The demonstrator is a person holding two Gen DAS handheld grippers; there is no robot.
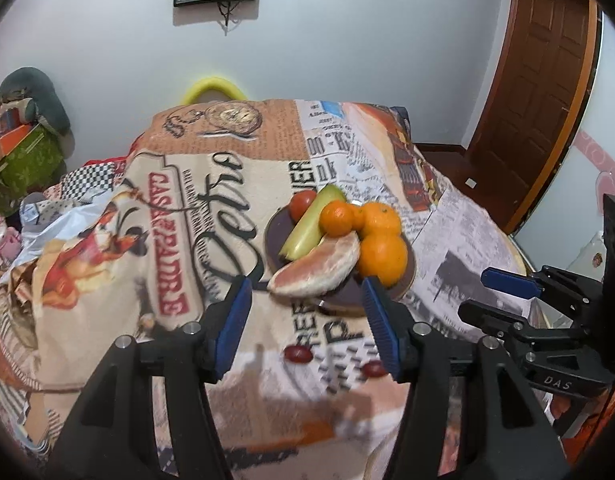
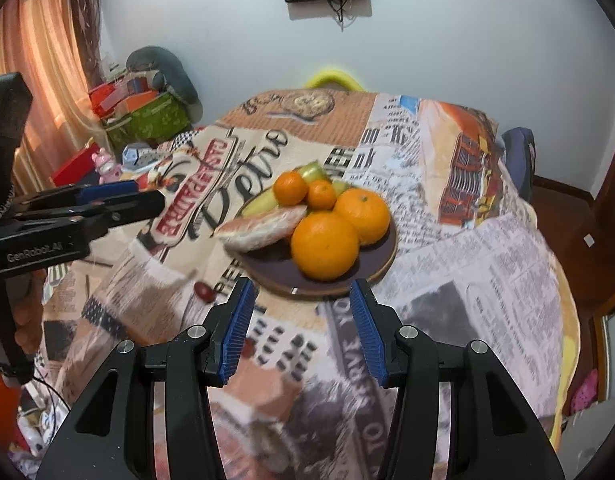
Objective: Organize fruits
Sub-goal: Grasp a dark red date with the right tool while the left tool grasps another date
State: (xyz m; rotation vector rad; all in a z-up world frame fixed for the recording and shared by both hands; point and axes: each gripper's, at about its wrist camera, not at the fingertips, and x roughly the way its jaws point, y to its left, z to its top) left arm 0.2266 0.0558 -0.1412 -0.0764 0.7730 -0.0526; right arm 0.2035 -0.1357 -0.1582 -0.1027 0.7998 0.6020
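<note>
A dark round plate [image 1: 277, 236] [image 2: 383, 252] on the printed tablecloth holds several oranges [image 1: 381, 260] [image 2: 325, 246], a pomelo wedge [image 1: 315, 266] [image 2: 263, 226], a green fruit slice [image 1: 311, 216] and a red tomato [image 1: 301, 204]. Two red grapes [image 1: 297, 354] [image 1: 373, 369] lie on the cloth in front of the plate; one shows in the right wrist view [image 2: 203, 291]. My left gripper [image 1: 307, 320] is open and empty, just short of the plate. My right gripper [image 2: 303, 316] is open and empty, also near the plate's front edge.
The table is covered by a newspaper-print cloth [image 1: 187, 240]. A yellow chair back [image 1: 213, 88] stands behind it. Boxes and toys [image 2: 143, 112] pile at the left. A wooden door [image 1: 539, 100] is at the right. The right gripper shows at the left view's right edge [image 1: 507, 296].
</note>
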